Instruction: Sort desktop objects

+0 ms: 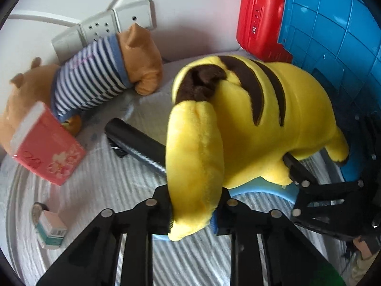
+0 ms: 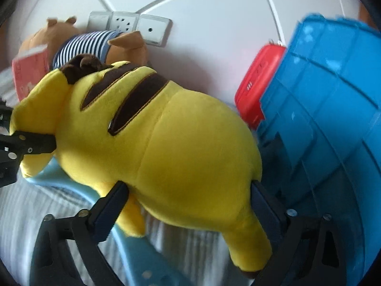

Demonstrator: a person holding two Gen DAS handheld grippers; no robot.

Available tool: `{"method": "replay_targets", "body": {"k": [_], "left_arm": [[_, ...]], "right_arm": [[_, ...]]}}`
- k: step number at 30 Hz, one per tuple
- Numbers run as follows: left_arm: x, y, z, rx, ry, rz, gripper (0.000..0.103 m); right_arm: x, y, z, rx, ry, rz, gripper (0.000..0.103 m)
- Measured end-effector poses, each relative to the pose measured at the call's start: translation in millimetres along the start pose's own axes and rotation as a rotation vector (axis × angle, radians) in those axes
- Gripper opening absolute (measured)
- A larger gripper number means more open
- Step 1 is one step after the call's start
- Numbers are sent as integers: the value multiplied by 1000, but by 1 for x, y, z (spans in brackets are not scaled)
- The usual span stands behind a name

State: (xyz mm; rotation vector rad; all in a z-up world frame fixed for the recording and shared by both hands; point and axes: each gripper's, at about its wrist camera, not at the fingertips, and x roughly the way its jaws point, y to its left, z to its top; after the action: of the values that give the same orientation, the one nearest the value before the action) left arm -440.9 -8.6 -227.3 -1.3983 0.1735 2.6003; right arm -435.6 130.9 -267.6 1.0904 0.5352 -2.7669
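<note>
**Both grippers clamped on the yellow plush, beside the blue crate**

Left wrist view. The left gripper (image 1: 195,205) has its jaws drawn in close on the tail of the yellow plush toy (image 1: 247,124), the tail squeezed between the pads and bulging past them. The plush body lies ahead and to the right, brown stripes on its back, over a light blue object (image 1: 264,190) that shows beneath it; whether the two touch I cannot tell. The right gripper (image 1: 307,186) enters from the right, one finger pressed against the plush's lower side. A black cylinder (image 1: 135,140) lies on the striped grey cloth (image 1: 114,190) to the left of the tail, partly hidden behind it. Further left: a pink box (image 1: 47,147), tilted and blurred, and behind it a brown plush in a striped shirt (image 1: 92,81) against the wall sockets (image 1: 104,27). A small teal-and-white box (image 1: 51,230) sits near the lower left. A red case (image 1: 259,21) stands upright at the back, just beside the blue crate (image 1: 333,35).

Right wrist view. The right gripper (image 2: 188,188) is spread fairly wide around the plush's body (image 2: 181,147), both fingers pressing into the fabric. The left gripper (image 2: 33,143) grips the tail at the left edge. Blue crate (image 2: 328,119) close on the right, red case (image 2: 257,81) wedged behind it.
</note>
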Motion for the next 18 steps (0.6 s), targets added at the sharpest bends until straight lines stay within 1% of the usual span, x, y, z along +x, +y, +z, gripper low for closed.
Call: {"method": "replay_targets", "body": {"k": [1, 3, 6, 9, 10, 12, 13, 14, 15, 16, 17, 18], "left_arm": [[-8, 1, -2, -4, -12, 2, 21], [-27, 5, -8, -11, -27, 3, 21], [-60, 15, -28, -16, -39, 24, 21], [-75, 34, -47, -36, -20, 64, 21], [-78, 40, -53, -45, -13, 78, 21], [-83, 51, -59, -72, -12, 90, 28], [-86, 54, -59, -85, -17, 84, 35], [-89, 55, -59, -94, -28, 79, 48], [-92, 57, -58, -102, -40, 74, 58], [-93, 56, -57, -102, -57, 74, 75], [-94, 54, -55, -99, -76, 77, 80], [-92, 52, -53, -94, -88, 81, 80]], "right_arm": [[-6, -3, -1, 33, 0, 34, 93], [-20, -7, -2, 105, -1, 141, 91], [-39, 3, -6, 144, 14, 326, 88], [-50, 22, -14, 140, 26, 416, 88], [-52, 28, -17, 144, 29, 431, 88], [-56, 35, -22, 173, 29, 419, 88], [-63, 30, -26, 200, 13, 411, 88], [-71, 23, -30, 224, -7, 394, 92], [-76, 17, -31, 239, -18, 370, 101], [-77, 11, -32, 254, -23, 344, 103], [-77, 4, -32, 269, -22, 324, 103], [-73, -1, -33, 280, -10, 313, 103]]}}
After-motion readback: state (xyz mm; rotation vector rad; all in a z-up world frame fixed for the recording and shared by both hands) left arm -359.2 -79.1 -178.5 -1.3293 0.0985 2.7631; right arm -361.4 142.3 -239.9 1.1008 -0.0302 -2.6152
